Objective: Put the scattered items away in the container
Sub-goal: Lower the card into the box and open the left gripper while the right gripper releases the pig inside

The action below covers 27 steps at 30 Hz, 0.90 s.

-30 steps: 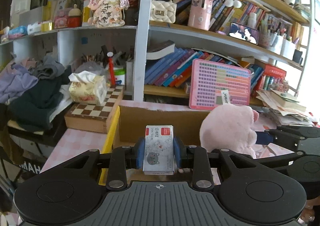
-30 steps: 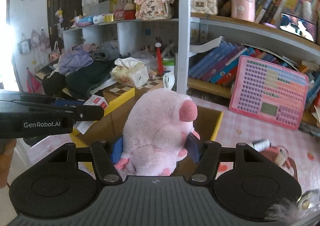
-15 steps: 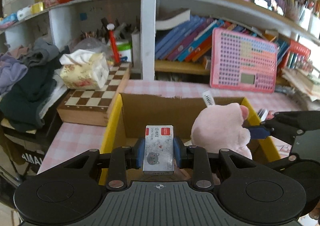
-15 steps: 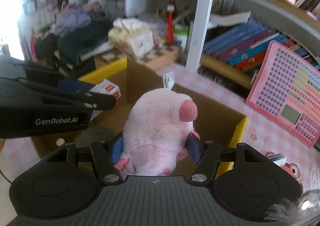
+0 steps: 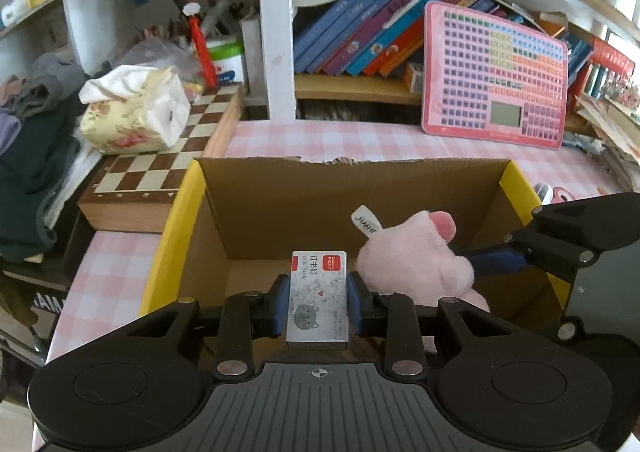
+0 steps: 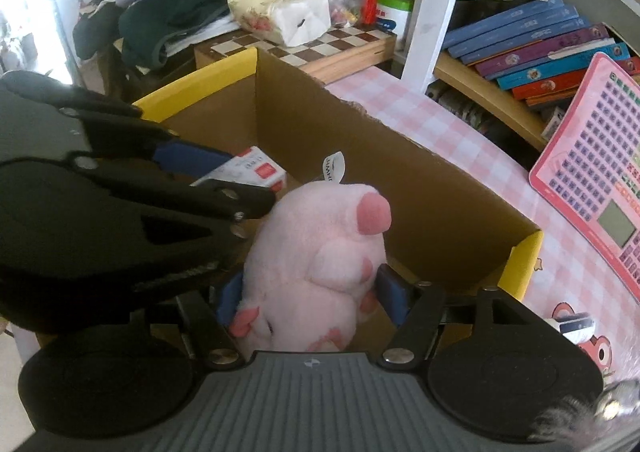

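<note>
The box (image 5: 192,220), an open cardboard carton with yellow flaps, sits on a pink checked tablecloth (image 5: 340,140) and serves as the landmark here. Both grippers hang over its opening, tilted down into it.

The left gripper (image 5: 318,302) is clamped on a small staple box (image 5: 318,298), its 2 blue pads (image 5: 280,306) pressed flat against the long sides. The staple box is above the near left part of the box's interior, its red label end pointing toward the far wall. In the right wrist view the same staple box (image 6: 256,172) shows between the left gripper's (image 6: 224,172) fingers, well inside the box's rim.

The right gripper (image 6: 314,294) has a pink plush pig (image 6: 316,264) between its pads, and its jaws are opening; the right pad (image 6: 394,298) is just at the plush's side, and I cannot tell whether it touches. The pig sits low in the right half of the box, snout up, white tag (image 6: 334,170) standing above its head. From the left view the pig (image 5: 416,260) is just right of the staple box, with the right gripper's (image 5: 480,264) blue finger beside it.

Left of the box, touching its flap, lies a chessboard (image 5: 160,168) bearing a floral tissue pack (image 5: 132,112). Behind the box, a pink keypad toy (image 5: 494,72) leans on a bookshelf (image 5: 360,92).
</note>
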Available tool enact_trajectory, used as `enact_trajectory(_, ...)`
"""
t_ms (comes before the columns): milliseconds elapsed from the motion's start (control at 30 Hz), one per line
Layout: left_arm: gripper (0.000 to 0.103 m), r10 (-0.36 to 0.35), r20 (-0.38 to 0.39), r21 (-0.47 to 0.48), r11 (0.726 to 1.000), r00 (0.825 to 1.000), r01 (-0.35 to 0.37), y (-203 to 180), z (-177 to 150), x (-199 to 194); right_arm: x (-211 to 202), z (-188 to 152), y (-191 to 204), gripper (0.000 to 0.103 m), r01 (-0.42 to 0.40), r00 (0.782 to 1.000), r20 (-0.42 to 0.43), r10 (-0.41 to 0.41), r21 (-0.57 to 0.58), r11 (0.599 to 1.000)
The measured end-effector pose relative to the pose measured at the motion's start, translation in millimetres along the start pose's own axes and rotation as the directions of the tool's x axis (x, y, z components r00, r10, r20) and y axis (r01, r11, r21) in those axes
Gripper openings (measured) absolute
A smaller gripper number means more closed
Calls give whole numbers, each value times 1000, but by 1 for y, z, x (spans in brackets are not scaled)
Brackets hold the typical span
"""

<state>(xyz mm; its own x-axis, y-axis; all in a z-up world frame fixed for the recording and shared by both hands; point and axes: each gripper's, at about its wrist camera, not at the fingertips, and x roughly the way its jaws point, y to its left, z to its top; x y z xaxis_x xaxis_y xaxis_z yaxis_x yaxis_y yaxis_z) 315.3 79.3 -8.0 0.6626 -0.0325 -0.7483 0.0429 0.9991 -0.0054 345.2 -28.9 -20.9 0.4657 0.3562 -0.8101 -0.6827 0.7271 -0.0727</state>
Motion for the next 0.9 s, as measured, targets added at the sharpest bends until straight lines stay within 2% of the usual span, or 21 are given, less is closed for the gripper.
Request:
enact_trajectory(267, 30, 10, -2, -3, 1000, 1000, -10, 0, 3, 0, 2, 1, 0, 73, -1, 1000, -15, 1, -5, 1000)
enact_trajectory(400, 35, 12, -8, 20, 1000, 1000, -12, -3, 0, -1, 0, 2, 0, 84, 1, 1000, -5, -1, 1, 1000)
enact_trajectory(533, 46, 27, 10, 13, 1000, 1000, -27, -3, -2, -6, -4, 0, 0, 90, 12, 1000, 13, -12, 7, 1000)
enact_trajectory(667, 67, 47, 39, -1, 999, 998, -47, 0, -4, -17, -13, -3, -2, 97, 35, 998, 46, -37, 33, 999)
enact_trajectory(733, 74, 61, 58, 8, 998, 996, -61, -1, -5, -24, -19, -5, -2, 99, 42, 997, 66, -45, 44, 998)
enact_trajectory(900, 80, 65, 96, 14, 998, 993, -67, -2, -8, -40, -34, -11, 1, 100, 66, 993, 99, -71, 49, 997)
